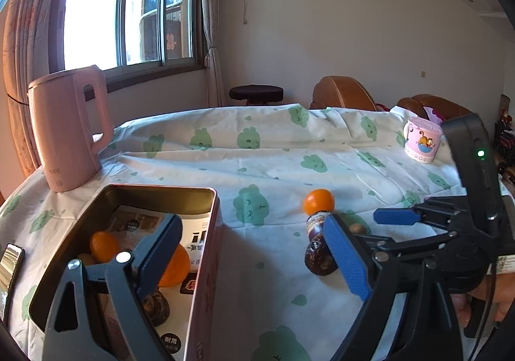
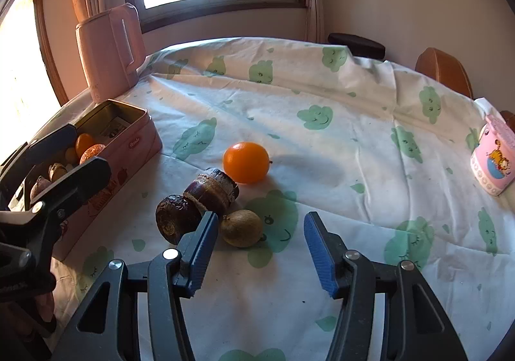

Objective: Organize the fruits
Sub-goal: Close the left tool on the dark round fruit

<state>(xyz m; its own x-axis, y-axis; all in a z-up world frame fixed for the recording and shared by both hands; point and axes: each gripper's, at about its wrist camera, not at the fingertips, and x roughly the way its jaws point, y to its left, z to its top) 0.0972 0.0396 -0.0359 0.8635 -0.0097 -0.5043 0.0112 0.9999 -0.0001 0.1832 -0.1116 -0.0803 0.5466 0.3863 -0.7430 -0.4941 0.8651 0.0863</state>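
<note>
Your right gripper (image 2: 260, 251) has its blue pads apart with nothing between them, hovering just short of the small brown-green kiwi-like fruit (image 2: 240, 227). The kiwi touches a cluster: a dark wrinkled round fruit (image 2: 175, 220) and a dark purple ringed tuber-like piece (image 2: 212, 189), with a glossy orange citrus (image 2: 246, 162) just behind them. All four lie mid-table on the white cloth printed with green clouds (image 2: 322, 148), well clear of its edges.

The risk is the left pad (image 2: 201, 248): it sits close to the dark round fruit, so a careless closing could nudge that one, or pinch two pieces together and send the smooth orange rolling across the cloth. Line up on one fruit before you squeeze.

Your left gripper (image 1: 257, 261) is spread wide and empty, one finger (image 1: 157, 251) over the open pink rectangular tin (image 1: 206, 264) near the table's left edge. Oranges and dark fruits already lie in it on printed paper. Keep that finger from knocking the tin's rim. The pink kettle (image 1: 67, 132) and the pink cartoon mug (image 1: 421, 142) stand well away.
</note>
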